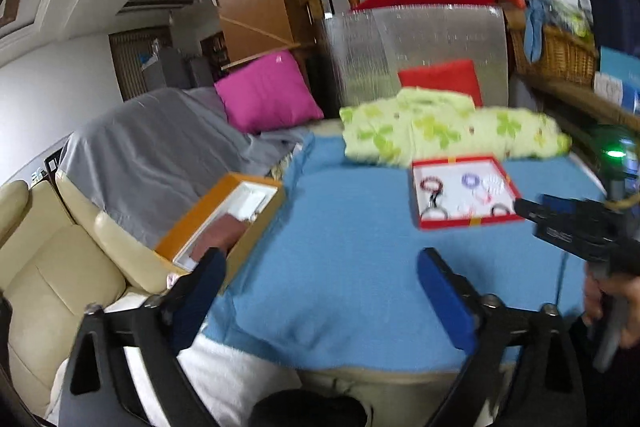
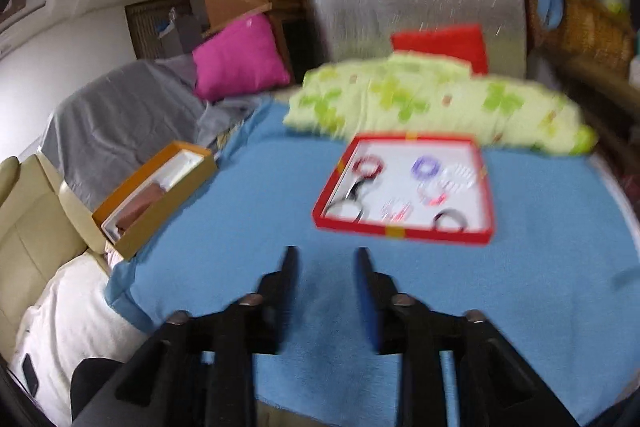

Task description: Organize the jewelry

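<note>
A red-rimmed tray (image 1: 468,223) (image 2: 400,233) with a white floor lies on the blue cloth and holds several bracelets and rings, among them a dark red bracelet (image 2: 368,163) and a purple one (image 2: 426,167). An orange box (image 1: 200,215) (image 2: 132,195) with a white insert and a brown item stands at the cloth's left edge. My left gripper (image 1: 320,263) is open wide and empty above the near cloth. My right gripper (image 2: 326,259) is open, narrower, and empty, short of the tray; it also shows in the left wrist view (image 1: 520,205) by the tray's right corner.
A blue cloth (image 1: 340,267) (image 2: 240,227) covers the table. A green-patterned folded blanket (image 1: 440,131) (image 2: 420,99) lies behind the tray. A cream sofa (image 1: 48,267), a grey cover, a pink cushion (image 1: 268,95) and a wicker basket (image 1: 556,55) surround it.
</note>
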### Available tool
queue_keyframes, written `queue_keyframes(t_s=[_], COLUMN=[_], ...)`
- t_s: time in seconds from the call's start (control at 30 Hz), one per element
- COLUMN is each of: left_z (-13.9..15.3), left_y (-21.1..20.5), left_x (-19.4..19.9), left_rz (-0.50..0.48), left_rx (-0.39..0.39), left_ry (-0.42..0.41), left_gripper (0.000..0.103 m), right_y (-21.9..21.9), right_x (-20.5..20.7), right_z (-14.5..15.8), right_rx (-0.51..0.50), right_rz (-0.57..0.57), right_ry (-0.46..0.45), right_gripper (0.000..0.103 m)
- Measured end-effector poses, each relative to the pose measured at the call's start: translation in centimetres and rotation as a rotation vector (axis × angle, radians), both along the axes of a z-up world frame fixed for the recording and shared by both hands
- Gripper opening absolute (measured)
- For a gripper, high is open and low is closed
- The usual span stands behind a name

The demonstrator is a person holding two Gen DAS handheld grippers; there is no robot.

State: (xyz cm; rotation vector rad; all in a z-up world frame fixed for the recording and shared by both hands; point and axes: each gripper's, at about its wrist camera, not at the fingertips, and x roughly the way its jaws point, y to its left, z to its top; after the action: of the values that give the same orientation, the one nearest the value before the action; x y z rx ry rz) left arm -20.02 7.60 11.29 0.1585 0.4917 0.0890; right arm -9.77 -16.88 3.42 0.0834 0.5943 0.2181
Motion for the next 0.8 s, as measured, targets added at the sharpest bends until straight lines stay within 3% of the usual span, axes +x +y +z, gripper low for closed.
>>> queue_keyframes(t_s=[0.03, 0.17, 0.3, 0.5, 0.8], left_z=[0.3, 1.6, 1.3, -0.4, -0.9], left_y=[0.0, -0.3, -0.7, -2.2, -3.9], left_x=[0.4, 2.8, 5.0, 8.2, 8.8], left_rz=[-0.003, -0.016, -0.020, -0.007, -0.009], left_rx=[-0.006, -0.076, -0.158, -0.192, -0.153], left_ry=[-0.007, -0.041, -0.041, 0.002, -0.006], left_gripper=[0.098, 0.098, 0.098, 0.098, 0.098], right_y=[-0.5, -1.9, -3.7, -5.7, -6.4], right_x=[-1.3, -5.0, -7.8, -8.4, -6.0], right_z=[1.3, 5.2, 7.1, 6.1, 3.5], right_rx=[0.016, -0.028, -0.083, -0.065, 0.032], right_rz=[-0.016, -0.111, -0.228, -0.325, -0.268], right_ry=[-0.031, -0.107, -0.136, -0.090, 0.005], right_gripper=[0.065, 0.065, 0.065, 0.065, 0.068])
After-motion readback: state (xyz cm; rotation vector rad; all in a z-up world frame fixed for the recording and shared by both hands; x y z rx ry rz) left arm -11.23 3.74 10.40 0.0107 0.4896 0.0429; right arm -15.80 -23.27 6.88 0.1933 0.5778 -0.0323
